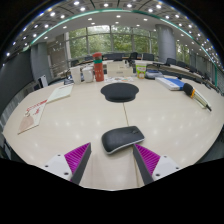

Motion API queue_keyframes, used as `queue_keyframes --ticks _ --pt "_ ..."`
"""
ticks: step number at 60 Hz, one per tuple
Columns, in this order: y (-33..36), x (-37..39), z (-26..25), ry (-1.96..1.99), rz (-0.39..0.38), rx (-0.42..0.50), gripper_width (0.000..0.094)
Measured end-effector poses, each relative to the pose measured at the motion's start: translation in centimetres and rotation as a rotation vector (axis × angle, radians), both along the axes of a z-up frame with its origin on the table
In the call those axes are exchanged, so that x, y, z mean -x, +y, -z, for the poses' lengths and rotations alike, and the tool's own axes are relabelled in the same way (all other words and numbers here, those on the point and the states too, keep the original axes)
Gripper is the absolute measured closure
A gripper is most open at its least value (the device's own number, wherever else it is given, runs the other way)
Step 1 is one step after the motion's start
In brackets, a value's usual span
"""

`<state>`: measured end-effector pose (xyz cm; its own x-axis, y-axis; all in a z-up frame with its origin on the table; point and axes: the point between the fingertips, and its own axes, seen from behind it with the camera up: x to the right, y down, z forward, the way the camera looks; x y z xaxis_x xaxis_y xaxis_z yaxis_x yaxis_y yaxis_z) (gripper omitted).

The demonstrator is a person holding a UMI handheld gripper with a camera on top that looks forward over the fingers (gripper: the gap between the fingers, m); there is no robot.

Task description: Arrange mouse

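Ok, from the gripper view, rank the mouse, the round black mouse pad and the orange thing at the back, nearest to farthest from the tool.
1. Mouse: just ahead of the open tool, between its fingertips' lines.
2. Round black mouse pad: mid-table, straight beyond the mouse.
3. Orange object: far end of the table, slightly left.

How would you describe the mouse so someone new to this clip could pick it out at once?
On the big pale table, look just ahead of the gripper, whose open fingers frame it without touching. The mouse is the dark grey, rounded oblong lying there. The black round pad farther back is flat and circular; the mouse is domed and nearer the fingers.
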<state>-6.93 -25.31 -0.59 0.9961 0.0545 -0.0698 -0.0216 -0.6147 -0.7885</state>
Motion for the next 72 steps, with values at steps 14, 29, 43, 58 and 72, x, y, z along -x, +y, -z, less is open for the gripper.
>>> queue_keyframes --ticks 14,29,43,58,72 --pt "5.3 0.6 0.1 -0.027 0.020 0.005 0.0081" --pt "8.4 1.3 0.7 -0.119 -0.008 0.001 0.0425" --pt "8.7 2.0 0.3 -0.128 -0.090 0.026 0.0593" --pt "15.8 2.4 -11.5 -0.094 -0.116 -0.152 0.0618" --pt "30.2 -0.8 -14.3 -0.072 -0.098 -0.211 0.0620"
